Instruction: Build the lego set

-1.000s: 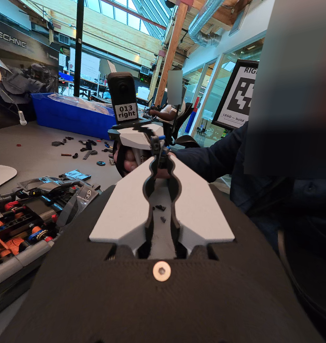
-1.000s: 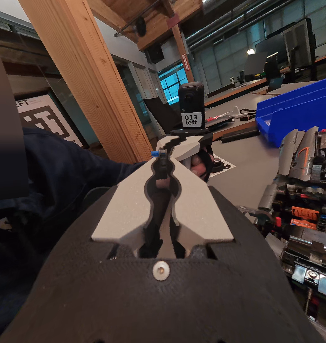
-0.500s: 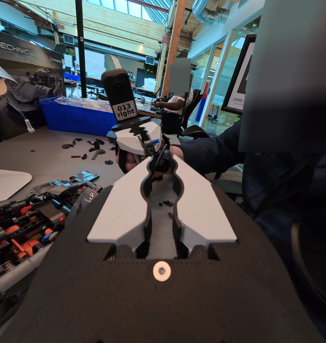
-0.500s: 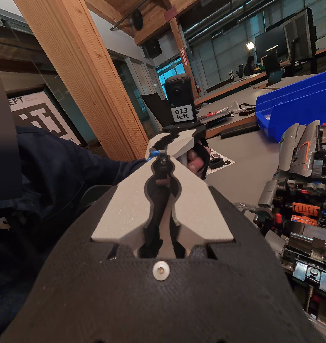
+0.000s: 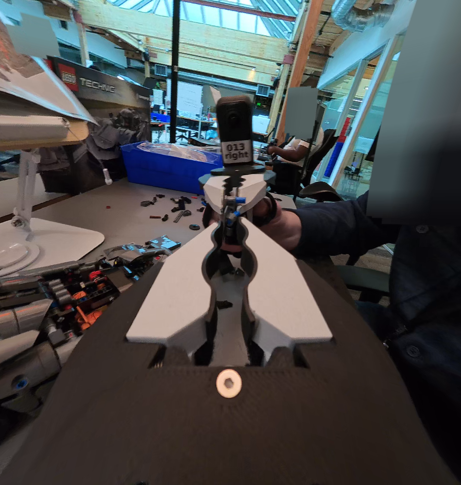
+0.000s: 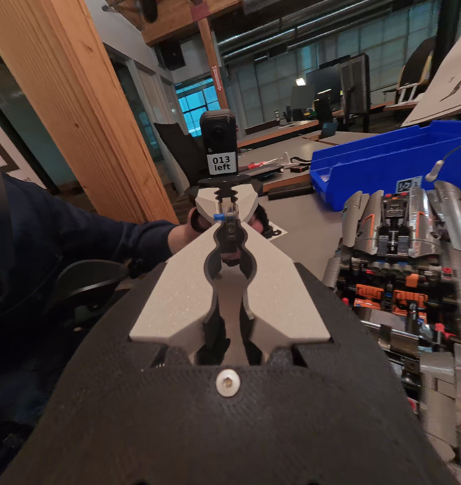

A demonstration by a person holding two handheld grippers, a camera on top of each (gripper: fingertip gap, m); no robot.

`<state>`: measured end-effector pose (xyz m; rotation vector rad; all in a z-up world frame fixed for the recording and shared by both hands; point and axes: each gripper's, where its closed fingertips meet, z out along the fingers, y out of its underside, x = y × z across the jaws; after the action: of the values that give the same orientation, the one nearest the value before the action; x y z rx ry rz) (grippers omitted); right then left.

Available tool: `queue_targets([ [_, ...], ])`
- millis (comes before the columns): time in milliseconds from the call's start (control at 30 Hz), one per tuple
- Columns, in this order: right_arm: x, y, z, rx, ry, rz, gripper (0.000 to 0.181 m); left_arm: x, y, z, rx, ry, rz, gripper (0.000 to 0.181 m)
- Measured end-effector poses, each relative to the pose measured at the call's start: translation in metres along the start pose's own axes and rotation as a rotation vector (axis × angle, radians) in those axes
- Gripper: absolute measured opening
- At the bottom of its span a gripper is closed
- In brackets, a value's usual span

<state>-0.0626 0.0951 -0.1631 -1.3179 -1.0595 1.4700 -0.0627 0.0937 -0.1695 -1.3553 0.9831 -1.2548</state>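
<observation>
Small grey-and-black lego subassembly with blue pins (image 5: 230,212): pinched tip-to-tip between closed left gripper (image 5: 229,225) and right gripper (image 6: 228,225); judged light, rigid, loosely joined; best held by its beams.

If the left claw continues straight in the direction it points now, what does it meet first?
Most likely the right claw, which faces it tip to tip. The left claw is shut on a small grey and blue lego piece that the right claw seems to grip too, so almost no free way remains; exact depth is unclear.
</observation>
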Motion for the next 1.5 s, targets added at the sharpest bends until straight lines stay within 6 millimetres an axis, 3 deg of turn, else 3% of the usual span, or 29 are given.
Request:
queue_targets([
  [233,0.003,-0.002,0.001,0.011,0.059,-0.067,0.005,-0.009,-0.001,0.0,0.005,-0.085,-0.016,0.006],
  [433,0.003,-0.007,0.001,0.091,-0.006,0.032,0.005,-0.007,-0.004,0.002,-0.004,-0.163,0.072,0.006],
  [1500,-0.01,-0.02,0.007,0.189,-0.055,0.062,0.005,0.006,-0.02,0.001,0.062,-0.21,0.167,0.004],
])
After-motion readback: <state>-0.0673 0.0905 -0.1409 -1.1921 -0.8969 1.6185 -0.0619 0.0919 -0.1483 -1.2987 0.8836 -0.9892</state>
